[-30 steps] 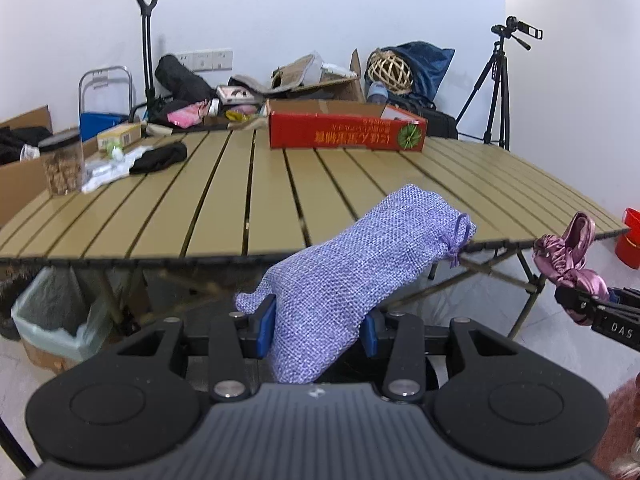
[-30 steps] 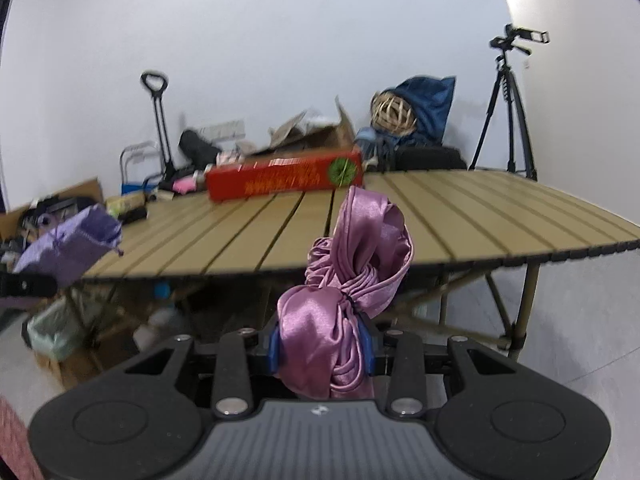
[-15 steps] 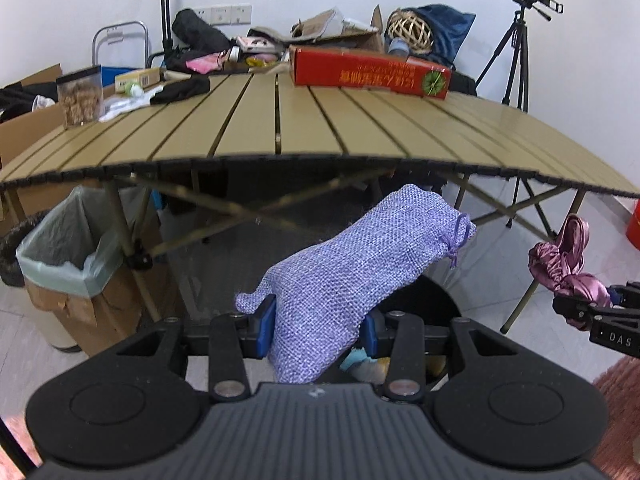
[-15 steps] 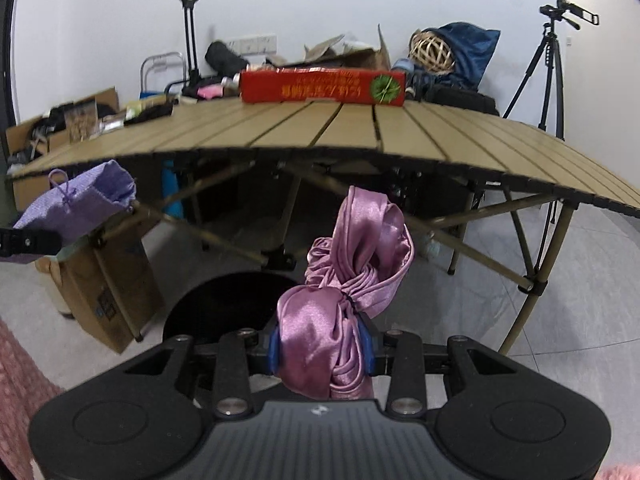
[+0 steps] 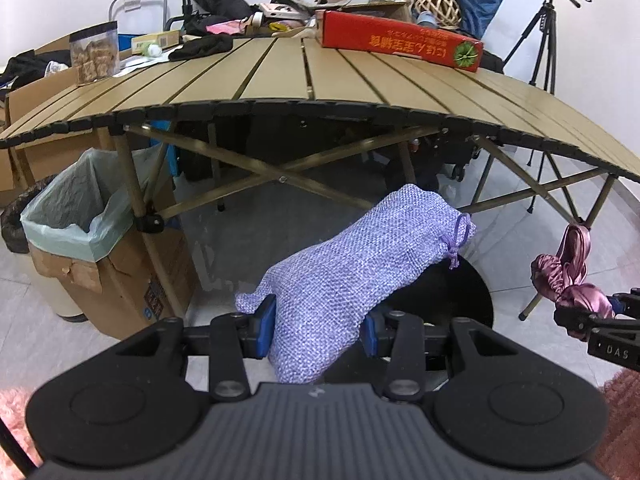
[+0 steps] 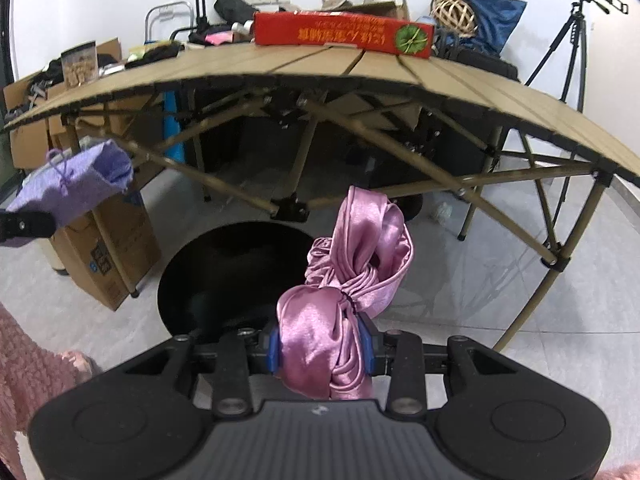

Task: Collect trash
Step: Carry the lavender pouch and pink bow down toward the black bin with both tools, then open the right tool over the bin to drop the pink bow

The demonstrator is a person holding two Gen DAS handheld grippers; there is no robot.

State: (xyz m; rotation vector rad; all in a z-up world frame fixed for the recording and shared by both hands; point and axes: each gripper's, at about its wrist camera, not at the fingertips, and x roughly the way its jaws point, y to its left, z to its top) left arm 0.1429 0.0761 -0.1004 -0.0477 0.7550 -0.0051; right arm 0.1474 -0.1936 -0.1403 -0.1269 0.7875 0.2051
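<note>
My left gripper (image 5: 318, 330) is shut on a purple woven drawstring pouch (image 5: 360, 272), which sticks out up and to the right over a round black bin (image 5: 476, 296) on the floor. My right gripper (image 6: 322, 346) is shut on a knotted pink satin cloth (image 6: 352, 280), held beside the same black bin (image 6: 240, 264). In the left wrist view the pink cloth (image 5: 568, 276) hangs at the far right in the other gripper. In the right wrist view the purple pouch (image 6: 76, 184) shows at the left edge.
A slatted folding table (image 5: 320, 80) stands ahead above both grippers, with a red box (image 5: 400, 40), a jar and clutter on top. A cardboard box lined with a green bag (image 5: 76, 216) stands left by a table leg. A tripod (image 5: 548, 32) stands far right.
Both grippers have dropped from tabletop height to below the table edge and tilted down. The black bin and floor have come into view. Both grips are unchanged.
</note>
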